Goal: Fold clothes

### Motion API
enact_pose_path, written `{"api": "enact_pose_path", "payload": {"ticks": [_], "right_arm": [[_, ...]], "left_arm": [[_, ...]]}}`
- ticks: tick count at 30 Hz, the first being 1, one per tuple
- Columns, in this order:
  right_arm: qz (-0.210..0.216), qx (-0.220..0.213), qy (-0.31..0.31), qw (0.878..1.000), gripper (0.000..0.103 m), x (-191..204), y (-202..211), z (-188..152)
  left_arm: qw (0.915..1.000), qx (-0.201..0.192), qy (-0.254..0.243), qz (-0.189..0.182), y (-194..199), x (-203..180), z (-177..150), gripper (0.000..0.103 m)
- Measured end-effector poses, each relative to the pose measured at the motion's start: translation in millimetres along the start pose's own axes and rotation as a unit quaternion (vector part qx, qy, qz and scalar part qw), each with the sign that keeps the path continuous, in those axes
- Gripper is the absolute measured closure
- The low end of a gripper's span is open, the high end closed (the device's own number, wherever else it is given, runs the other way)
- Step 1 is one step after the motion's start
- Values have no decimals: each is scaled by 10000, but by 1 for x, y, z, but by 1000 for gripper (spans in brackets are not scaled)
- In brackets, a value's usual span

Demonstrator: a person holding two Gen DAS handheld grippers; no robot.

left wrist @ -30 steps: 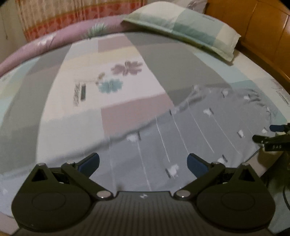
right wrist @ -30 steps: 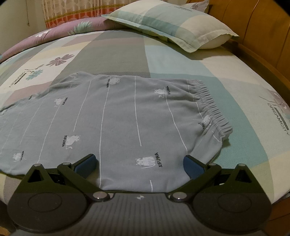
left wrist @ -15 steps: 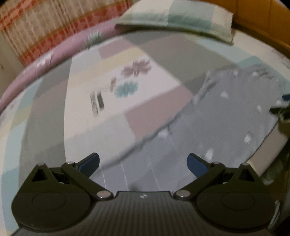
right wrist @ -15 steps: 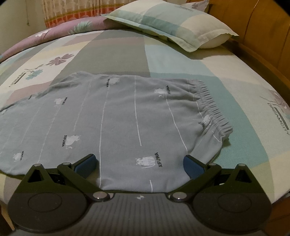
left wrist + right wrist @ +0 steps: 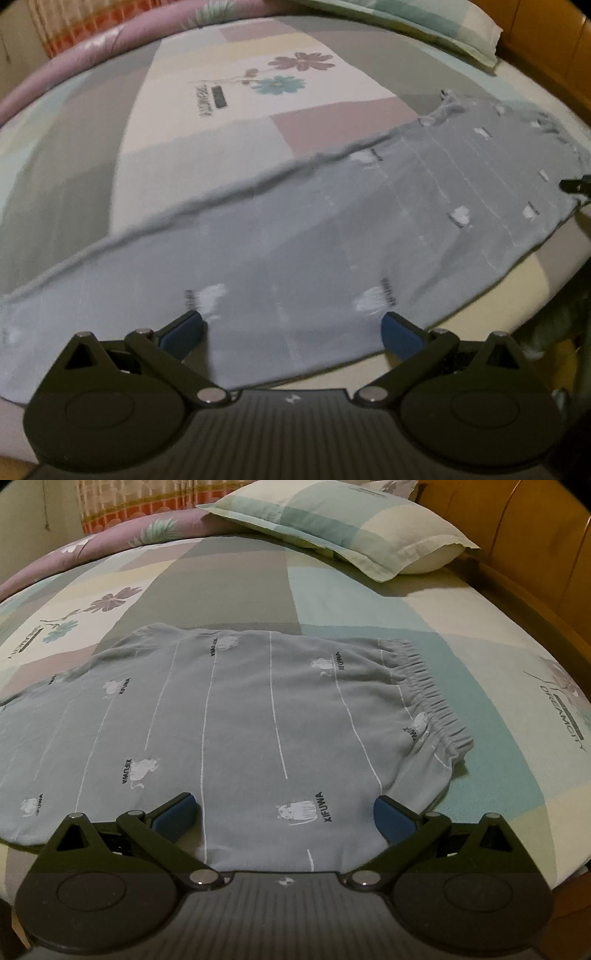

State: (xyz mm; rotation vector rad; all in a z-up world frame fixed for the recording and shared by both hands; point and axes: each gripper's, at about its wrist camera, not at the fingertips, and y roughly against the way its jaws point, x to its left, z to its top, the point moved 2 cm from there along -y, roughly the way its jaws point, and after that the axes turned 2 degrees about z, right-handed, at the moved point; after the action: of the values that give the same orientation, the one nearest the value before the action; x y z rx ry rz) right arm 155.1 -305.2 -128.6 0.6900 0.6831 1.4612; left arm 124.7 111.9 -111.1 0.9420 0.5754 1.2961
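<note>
Grey pyjama trousers [image 5: 258, 716] with thin white stripes and small white animal prints lie flat along the near edge of the bed. Their elastic waistband [image 5: 432, 698] is at the right in the right wrist view. My right gripper [image 5: 286, 814] hangs open over the waist end, blue pads wide apart, nothing between them. In the left wrist view the trouser legs [image 5: 295, 251] stretch leftward, and my left gripper [image 5: 293, 332] is open just above the fabric near its front edge. The right gripper's tip [image 5: 576, 184] shows at that view's right edge.
The bed [image 5: 369, 602] has a patchwork sheet with flower prints. A checked pillow [image 5: 340, 520] lies at the back by the wooden headboard [image 5: 535, 535]. A purple quilt [image 5: 74, 557] is rolled along the far side. The bed's front edge [image 5: 480, 325] drops off just below the trousers.
My left gripper has swung left and down along the trousers, from near the upper leg part to over the legs. The right gripper has stayed almost still.
</note>
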Motion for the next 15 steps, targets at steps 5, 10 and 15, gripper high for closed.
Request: {"api": "enact_pose_path", "payload": {"ticks": [5,10,15], "right_arm": [[-15,-44,-4,10000,0,0,1,-1],[-49,-7,-15,10000,0,0,1,-1],[-79,67,-28,9999,0,1,1,1]], "left_arm": [[9992,-164,350,74,2,29,6,1],[9961,-129,863,-148,-8,45,-14,1],[9950,-311,940,-106,0,51,-19,1]]}}
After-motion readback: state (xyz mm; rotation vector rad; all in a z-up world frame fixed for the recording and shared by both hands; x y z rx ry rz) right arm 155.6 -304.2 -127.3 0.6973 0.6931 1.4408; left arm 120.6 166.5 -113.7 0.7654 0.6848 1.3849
